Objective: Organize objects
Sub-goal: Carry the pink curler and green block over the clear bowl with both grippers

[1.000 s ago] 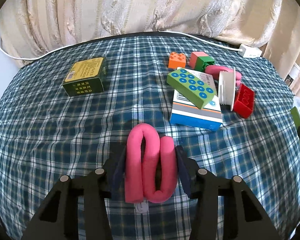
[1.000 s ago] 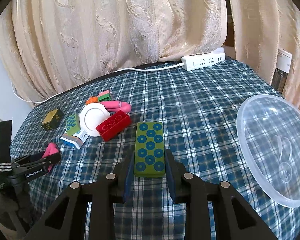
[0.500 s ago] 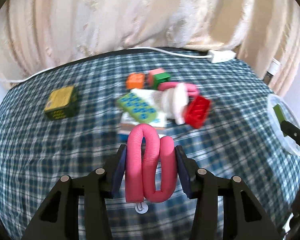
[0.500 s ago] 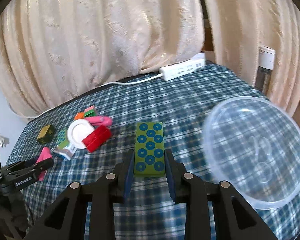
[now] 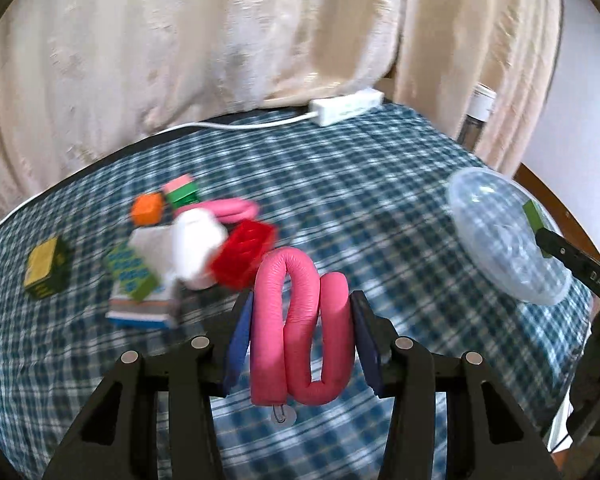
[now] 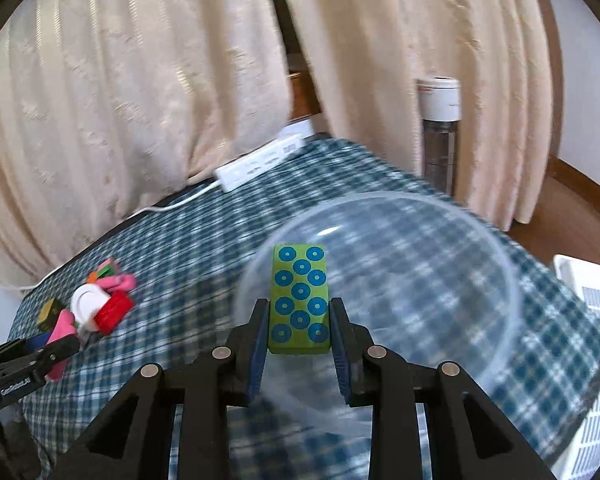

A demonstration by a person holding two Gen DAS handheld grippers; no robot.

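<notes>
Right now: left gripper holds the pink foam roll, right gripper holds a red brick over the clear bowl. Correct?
Not quite. The right gripper holds a green block with blue dots, per the right wrist view. The left gripper does hold the pink foam roll, and the clear bowl is below the block.

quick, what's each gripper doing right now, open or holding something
Left gripper: shut on the folded pink foam tube.
Right gripper: shut on the green block with blue dots.

Checked tablecloth [image 5: 340, 184] under clear bowl [image 6: 440, 240]
</notes>
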